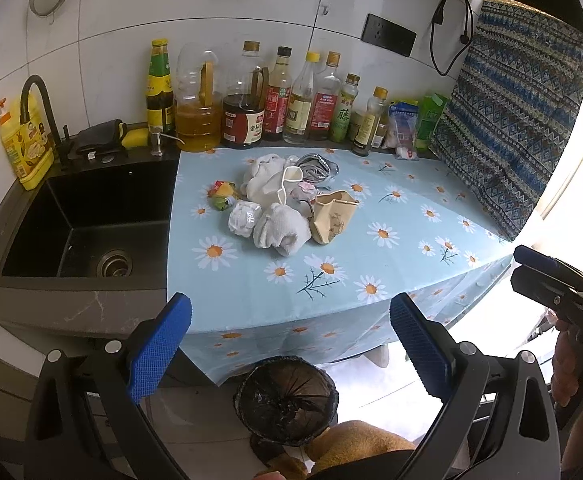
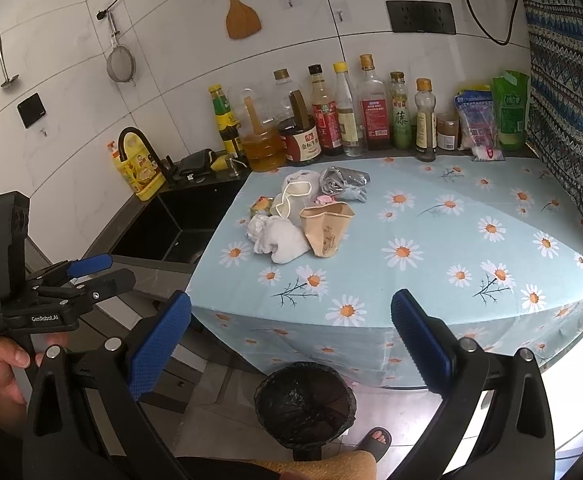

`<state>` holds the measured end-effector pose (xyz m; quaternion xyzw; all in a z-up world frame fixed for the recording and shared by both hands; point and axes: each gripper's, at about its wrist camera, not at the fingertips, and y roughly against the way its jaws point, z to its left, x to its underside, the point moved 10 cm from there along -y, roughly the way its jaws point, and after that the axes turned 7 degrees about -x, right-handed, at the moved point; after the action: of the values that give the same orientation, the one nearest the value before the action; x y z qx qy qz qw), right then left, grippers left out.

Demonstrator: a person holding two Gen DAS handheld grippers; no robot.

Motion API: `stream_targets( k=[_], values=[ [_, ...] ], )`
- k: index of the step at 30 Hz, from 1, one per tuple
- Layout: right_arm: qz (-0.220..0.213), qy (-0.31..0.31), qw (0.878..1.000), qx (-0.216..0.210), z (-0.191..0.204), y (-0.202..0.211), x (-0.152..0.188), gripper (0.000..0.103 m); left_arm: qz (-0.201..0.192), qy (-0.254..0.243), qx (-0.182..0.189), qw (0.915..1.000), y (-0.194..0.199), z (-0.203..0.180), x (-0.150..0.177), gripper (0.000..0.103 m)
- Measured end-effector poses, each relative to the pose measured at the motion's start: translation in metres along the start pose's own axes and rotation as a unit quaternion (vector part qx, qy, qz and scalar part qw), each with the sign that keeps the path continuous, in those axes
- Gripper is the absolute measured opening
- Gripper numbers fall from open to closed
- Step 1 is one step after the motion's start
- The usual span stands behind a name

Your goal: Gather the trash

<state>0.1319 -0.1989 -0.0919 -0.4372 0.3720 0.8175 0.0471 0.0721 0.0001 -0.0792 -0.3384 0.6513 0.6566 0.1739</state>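
- The left gripper is wide apart and holds nothing. It hangs in the air in front of the table.
- The right gripper is wide apart too, and it holds nothing. It sits in front of the table edge.
- The table has a light blue cloth with daisies on it.
- A pile of trash lies in the middle of the table, close to the back. The bits touch each other.
- In the pile are a white crumpled cloth, a brown paper cup lying on its side, a shiny silver wrapper and a small yellow and green wrapper.
- A round bin with a black bag in it stands on the floor, below the table edge and between the fingers of each gripper.
- A black sink is just to the left of the cloth.
- A row of bottles stands along the wall behind the trash.
- A hand holds the left gripper's handle.
- A foot in a sandal is on the floor next to the bin.
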Motion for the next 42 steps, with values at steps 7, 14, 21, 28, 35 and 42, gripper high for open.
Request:
stream_targets(
  k=[7, 14, 21, 28, 35, 42],
  values=[
    [-0.002, 0.000, 1.000, -0.001, 0.002, 0.002, 0.001, 0.099, -0.002, -0.002, 0.002, 1.0000, 0.002, 0.000, 0.001, 0.096],
    [-0.004, 0.001, 1.000, -0.001, 0.005, 0.003, 0.002, 0.099, -0.001, -0.002, 0.004, 1.0000, 0.004, 0.001, 0.002, 0.096],
    [-0.006, 0.000, 1.000, -0.001, 0.008, 0.002, 0.001, 0.099, 0.001, -0.003, 0.005, 1.0000, 0.005, 0.001, 0.003, 0.096],
    [-0.005, -0.001, 1.000, 0.003, 0.010, 0.002, 0.000, 0.099, 0.001, -0.004, 0.005, 1.0000, 0.005, 0.000, 0.002, 0.096],
    [-0.004, -0.009, 1.000, 0.004, 0.014, 0.000, 0.000, 0.099, 0.003, -0.006, 0.009, 0.9999, 0.004, 0.002, 0.004, 0.096],
    [0.000, -0.009, 1.000, 0.003, 0.018, -0.003, 0.001, 0.099, 0.007, -0.009, 0.013, 0.9999, 0.004, 0.006, 0.002, 0.096]
  ],
)
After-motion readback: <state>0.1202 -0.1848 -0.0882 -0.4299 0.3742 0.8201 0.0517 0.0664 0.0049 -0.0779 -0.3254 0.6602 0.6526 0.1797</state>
